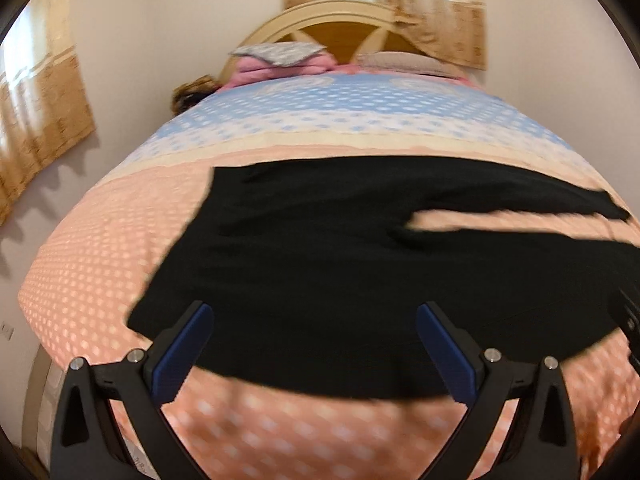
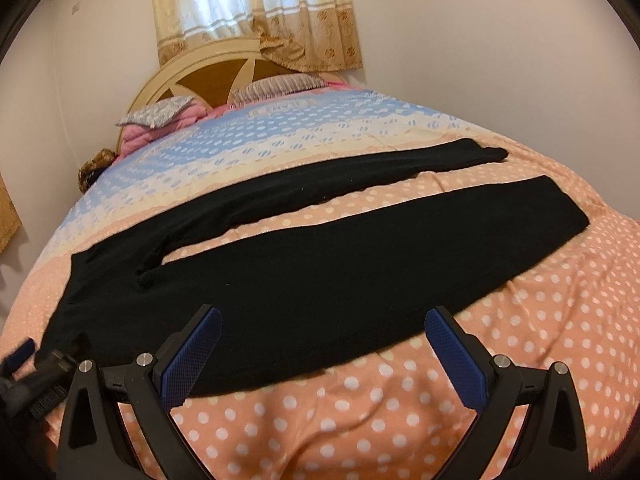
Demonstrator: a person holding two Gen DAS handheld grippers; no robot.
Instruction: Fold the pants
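Observation:
Black pants [image 2: 320,264] lie flat across the bed, waist to the left, two legs spread apart to the right. In the left wrist view the pants [image 1: 320,264] fill the middle, waist end nearest. My left gripper [image 1: 314,320] is open and empty, hovering over the pants' near edge by the waist. My right gripper [image 2: 322,324] is open and empty, over the near leg's lower edge. The left gripper also shows at the right wrist view's left edge [image 2: 24,356]. Part of the right gripper shows at the left wrist view's right edge [image 1: 628,316].
The bed has a peach polka-dot and blue cover [image 2: 400,420]. Pillows and folded pink bedding [image 1: 280,62] lie by the cream headboard [image 1: 320,20]. Curtains [image 2: 256,12] hang behind it. A wall runs along the bed's left side [image 1: 120,60].

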